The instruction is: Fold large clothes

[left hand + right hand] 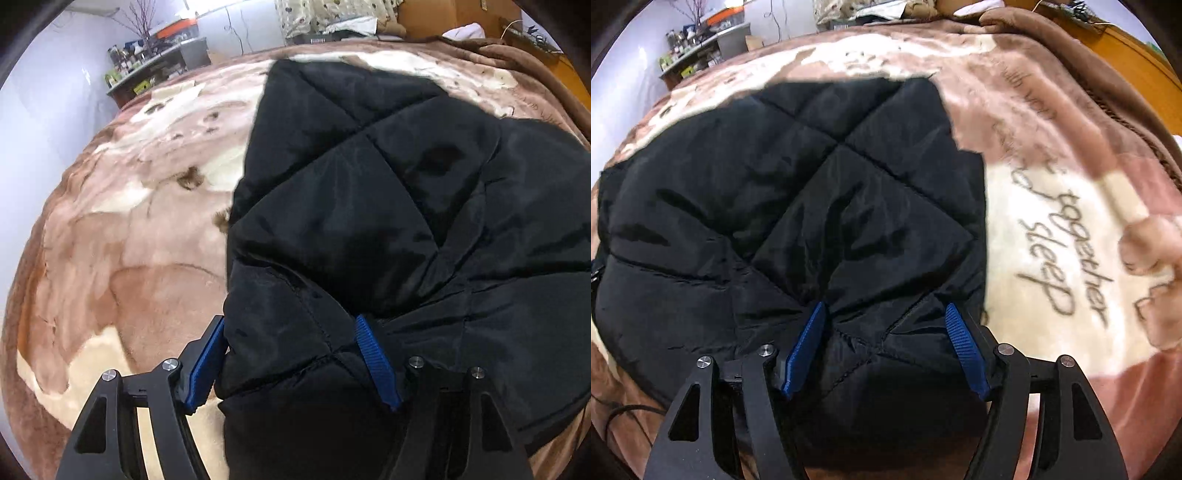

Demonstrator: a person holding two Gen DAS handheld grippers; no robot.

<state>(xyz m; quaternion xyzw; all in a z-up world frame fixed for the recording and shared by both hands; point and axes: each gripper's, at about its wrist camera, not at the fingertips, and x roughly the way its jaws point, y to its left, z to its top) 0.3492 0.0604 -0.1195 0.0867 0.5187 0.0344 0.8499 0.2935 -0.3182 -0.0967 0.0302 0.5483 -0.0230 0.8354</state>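
A black quilted puffer jacket point(369, 221) lies bunched on a bed covered with a plush pink-and-cream blanket point(129, 258). The left tool point(291, 362) and right tool point(886, 350) each clamp a thick wad of the jacket's near edge between blue ribbed pads point(805, 354), one at each side, probably so the padded bulk moves evenly into a fold.

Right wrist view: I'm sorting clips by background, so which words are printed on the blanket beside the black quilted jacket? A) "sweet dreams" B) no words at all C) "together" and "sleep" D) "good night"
C: the cream patch of the blanket, right of the black quilted jacket, carries script reading "together" and "sleep".
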